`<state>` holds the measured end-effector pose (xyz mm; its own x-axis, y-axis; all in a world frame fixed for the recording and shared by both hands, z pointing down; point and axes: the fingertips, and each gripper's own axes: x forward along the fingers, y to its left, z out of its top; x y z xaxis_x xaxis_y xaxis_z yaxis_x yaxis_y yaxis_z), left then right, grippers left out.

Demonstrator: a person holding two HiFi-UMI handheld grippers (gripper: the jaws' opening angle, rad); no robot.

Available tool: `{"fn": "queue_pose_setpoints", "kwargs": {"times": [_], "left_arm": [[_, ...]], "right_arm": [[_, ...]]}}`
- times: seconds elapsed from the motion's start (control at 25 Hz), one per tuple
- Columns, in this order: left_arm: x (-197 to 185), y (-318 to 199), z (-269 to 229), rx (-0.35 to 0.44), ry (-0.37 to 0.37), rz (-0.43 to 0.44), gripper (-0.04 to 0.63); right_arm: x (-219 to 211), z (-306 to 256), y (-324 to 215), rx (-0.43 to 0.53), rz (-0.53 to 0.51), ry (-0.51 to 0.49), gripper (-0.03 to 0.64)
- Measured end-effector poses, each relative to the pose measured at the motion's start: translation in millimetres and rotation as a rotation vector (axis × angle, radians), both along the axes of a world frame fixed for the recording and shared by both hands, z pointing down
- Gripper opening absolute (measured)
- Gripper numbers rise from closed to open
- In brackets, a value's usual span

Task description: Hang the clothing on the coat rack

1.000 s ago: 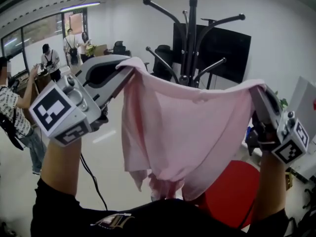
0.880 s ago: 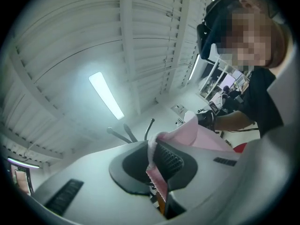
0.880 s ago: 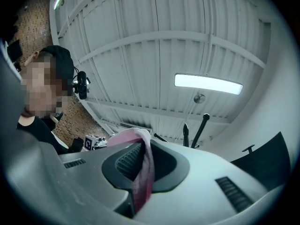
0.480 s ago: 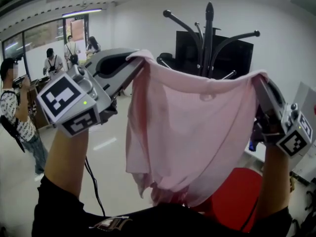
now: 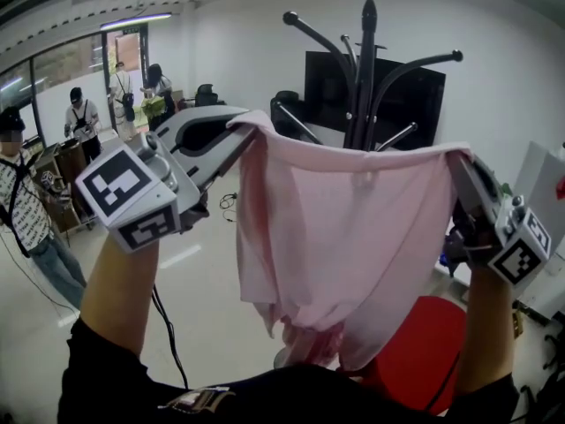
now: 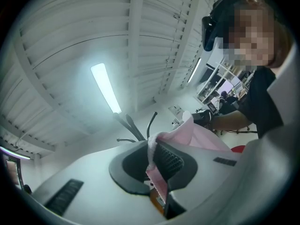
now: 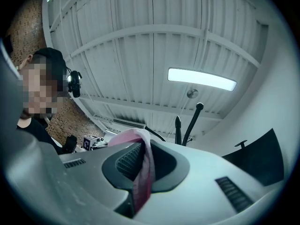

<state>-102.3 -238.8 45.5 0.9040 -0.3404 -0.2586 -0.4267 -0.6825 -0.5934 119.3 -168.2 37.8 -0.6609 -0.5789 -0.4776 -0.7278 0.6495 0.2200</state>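
A pink garment (image 5: pixel 340 237) hangs stretched between my two raised grippers in the head view. My left gripper (image 5: pixel 245 129) is shut on its upper left edge, and the pink cloth (image 6: pixel 157 172) shows pinched between the jaws in the left gripper view. My right gripper (image 5: pixel 461 162) is shut on the upper right edge, with a fold of the cloth (image 7: pixel 143 175) caught between its jaws. The black coat rack (image 5: pixel 366 69) stands just behind the garment, its pole and curved hooks rising above the top hem. The rack's lower part is hidden by the cloth.
A dark screen (image 5: pixel 415 95) stands behind the rack. A red seat (image 5: pixel 419 347) lies low at the right. Several people (image 5: pixel 84 117) stand at the far left by tables. A black cable (image 5: pixel 168 325) runs along the floor.
Both grippers rose with the garment and then settled slightly, pulling its top hem tauter and straighter. The coat rack now stands higher and nearer in the head view.
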Motion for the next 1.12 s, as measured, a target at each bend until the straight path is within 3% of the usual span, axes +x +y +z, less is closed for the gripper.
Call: {"fn": "queue_pose_setpoints", "kwargs": {"times": [0.8, 1.12], "left_arm": [[-1, 12, -5, 0.042, 0.01, 0.045, 0.004], [-2, 0, -1, 0.027, -0.01, 0.012, 0.005]], "right_arm": [[7, 9, 4, 0.031, -0.1, 0.021, 0.018], [10, 12, -10, -0.015, -0.066, 0.006, 0.018]]}}
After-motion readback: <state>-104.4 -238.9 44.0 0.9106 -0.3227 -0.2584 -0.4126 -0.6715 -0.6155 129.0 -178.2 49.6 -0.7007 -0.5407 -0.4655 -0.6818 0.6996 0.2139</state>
